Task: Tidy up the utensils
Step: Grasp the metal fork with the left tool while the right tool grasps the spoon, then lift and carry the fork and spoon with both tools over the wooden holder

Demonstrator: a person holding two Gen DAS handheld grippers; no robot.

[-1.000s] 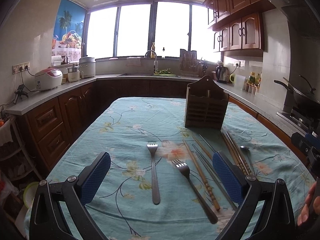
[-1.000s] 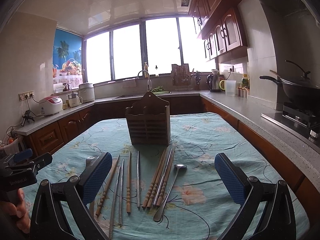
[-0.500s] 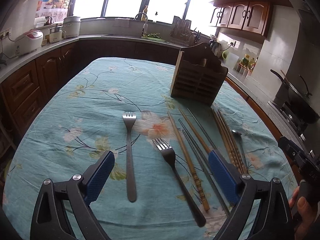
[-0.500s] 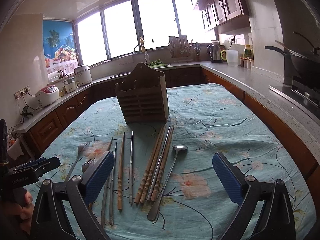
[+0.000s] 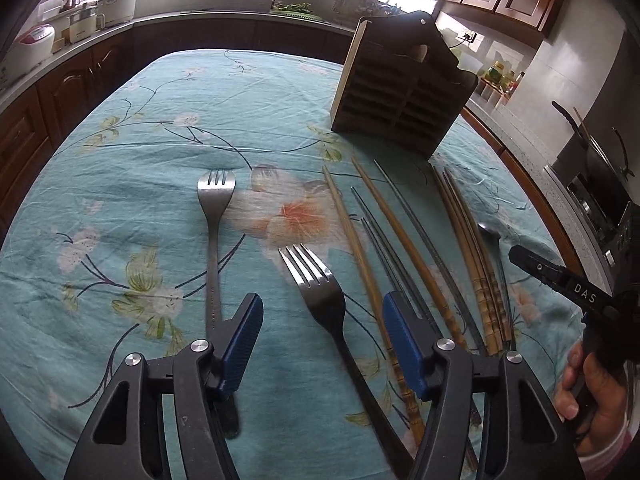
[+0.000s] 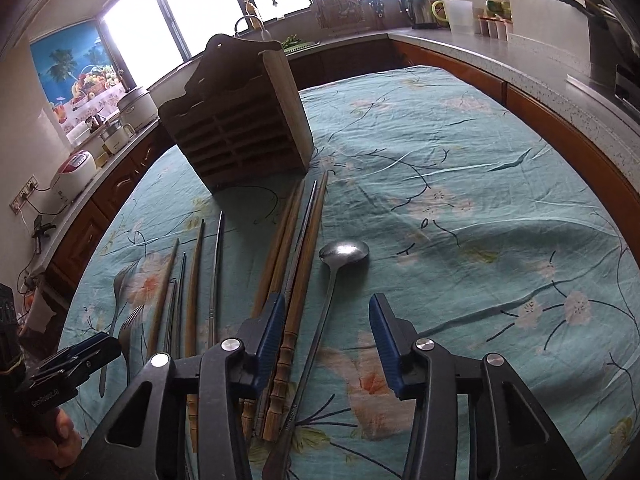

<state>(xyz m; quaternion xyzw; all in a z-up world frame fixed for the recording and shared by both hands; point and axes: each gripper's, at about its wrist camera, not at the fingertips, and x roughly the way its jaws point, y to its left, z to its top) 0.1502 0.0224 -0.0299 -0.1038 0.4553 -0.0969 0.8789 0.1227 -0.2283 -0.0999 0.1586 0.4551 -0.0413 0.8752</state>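
Hiding both fork handles (image 5: 352, 364), the left claw (image 5: 322, 340) straddles one

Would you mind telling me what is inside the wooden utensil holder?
The wooden utensil holder stands on the tablecloth. No utensil sticks out of its top, but its slatted front hides the compartments, so the inside cannot be seen.

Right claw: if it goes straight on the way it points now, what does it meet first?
Probably the spoon: its handle lies between the open fingers of the right claw, on the tablecloth. Depth is unclear.
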